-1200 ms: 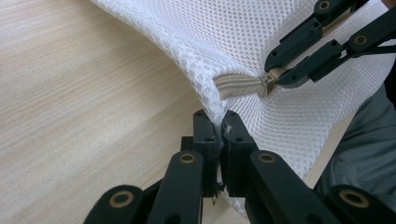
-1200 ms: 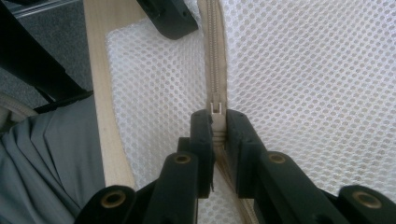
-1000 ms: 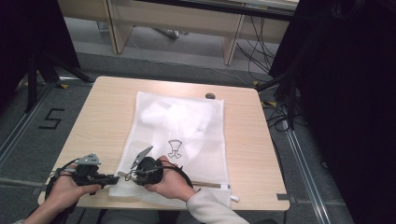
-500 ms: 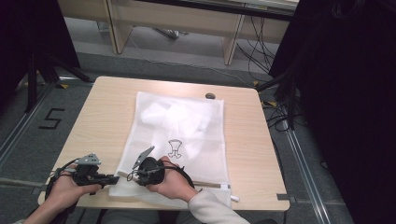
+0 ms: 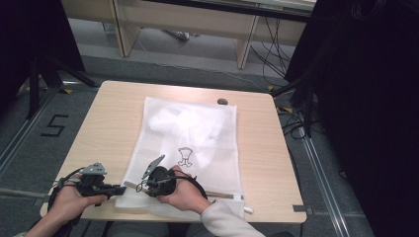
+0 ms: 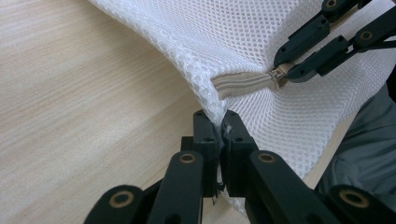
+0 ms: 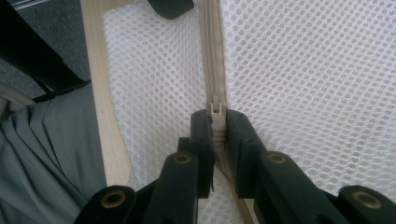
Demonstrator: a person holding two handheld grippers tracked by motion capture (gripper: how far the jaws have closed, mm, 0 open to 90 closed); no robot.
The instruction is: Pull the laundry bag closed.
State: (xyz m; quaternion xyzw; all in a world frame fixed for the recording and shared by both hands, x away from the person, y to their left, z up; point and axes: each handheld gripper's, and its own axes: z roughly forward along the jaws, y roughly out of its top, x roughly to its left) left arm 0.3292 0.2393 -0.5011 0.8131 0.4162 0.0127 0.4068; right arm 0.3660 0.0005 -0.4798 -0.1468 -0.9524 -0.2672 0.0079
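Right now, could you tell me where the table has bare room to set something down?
The light wooden table is bare along its left strip, beside the white mesh laundry bag, and along the right strip. The near edge is crowded: the left hand-held gripper and right hand-held gripper pinch the bag there.

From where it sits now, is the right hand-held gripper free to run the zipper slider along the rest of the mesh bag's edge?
Probably yes. The right hand-held gripper is shut on the zipper slider, the left hand-held gripper pins the mesh bag corner, and nothing lies on the zipper track ahead.
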